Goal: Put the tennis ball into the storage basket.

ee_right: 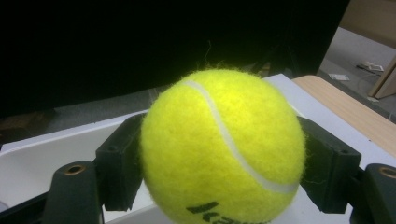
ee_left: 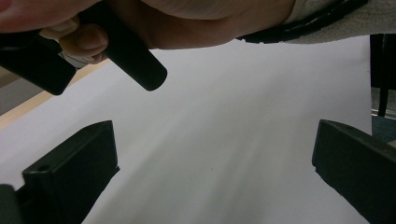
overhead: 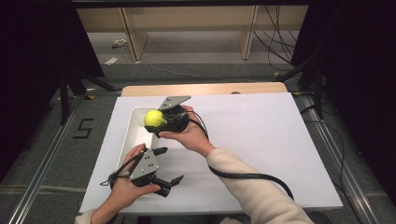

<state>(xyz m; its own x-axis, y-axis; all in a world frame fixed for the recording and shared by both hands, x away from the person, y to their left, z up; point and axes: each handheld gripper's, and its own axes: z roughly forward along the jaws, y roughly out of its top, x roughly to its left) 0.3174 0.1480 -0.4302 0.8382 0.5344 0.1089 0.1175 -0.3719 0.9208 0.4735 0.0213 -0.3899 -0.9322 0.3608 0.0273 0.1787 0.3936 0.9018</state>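
A yellow-green tennis ball [overhead: 153, 117] [ee_right: 223, 145] is clamped between the black jaws of my right gripper [overhead: 155, 123] [ee_right: 223, 163], held just above a long white tray [overhead: 133, 140] on the left part of the white sheet. The tray's near wall [ee_right: 42, 163] lies below the ball. My left gripper [overhead: 169, 165] [ee_left: 212, 172] hovers over the sheet near the front, to the right of the tray's near end, jaws wide apart with nothing between them. The right hand and the right gripper's body [ee_left: 126, 46] cross the top of the left gripper view.
A white sheet [overhead: 261, 140] covers the table, with a strip of wooden tabletop [overhead: 205, 88] at the far edge. A black cable [overhead: 247, 176] trails from the right gripper along the sleeve. Dark stands and shelving lie beyond the table.
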